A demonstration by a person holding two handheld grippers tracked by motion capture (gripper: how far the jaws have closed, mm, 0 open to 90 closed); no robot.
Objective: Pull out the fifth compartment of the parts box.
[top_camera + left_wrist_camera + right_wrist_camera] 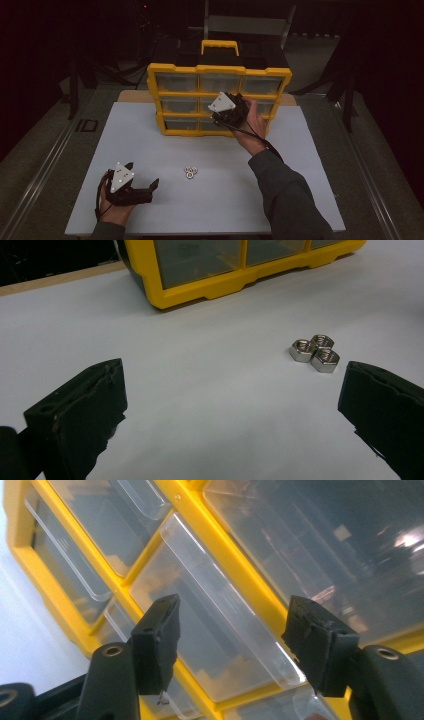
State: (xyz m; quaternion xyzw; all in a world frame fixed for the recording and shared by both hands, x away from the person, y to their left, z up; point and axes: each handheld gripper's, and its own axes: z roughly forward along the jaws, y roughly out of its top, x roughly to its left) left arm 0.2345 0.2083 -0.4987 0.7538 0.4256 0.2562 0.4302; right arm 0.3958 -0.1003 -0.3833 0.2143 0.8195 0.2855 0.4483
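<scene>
A yellow organizer [170,75] with clear drawers stands upright at the back of the white table. My right gripper [226,111] is held up against its middle row. In the right gripper view the right gripper [232,625] has its jaws apart on either side of a clear drawer's [220,645] front lip, and the pads do not press on it. A small cluster of three steel hex nuts [190,172] lies mid-table. My left gripper [144,174] rests low at the front left, wide open and holding nothing, with the nuts [315,354] ahead near its right jaw.
The organizer's yellow frame [210,287] has a carry handle [219,46] on top. The white table top [150,135] ends in a wooden strip [55,280] at the back. A sleeved forearm [285,190] crosses the right side. Dark floor surrounds the table.
</scene>
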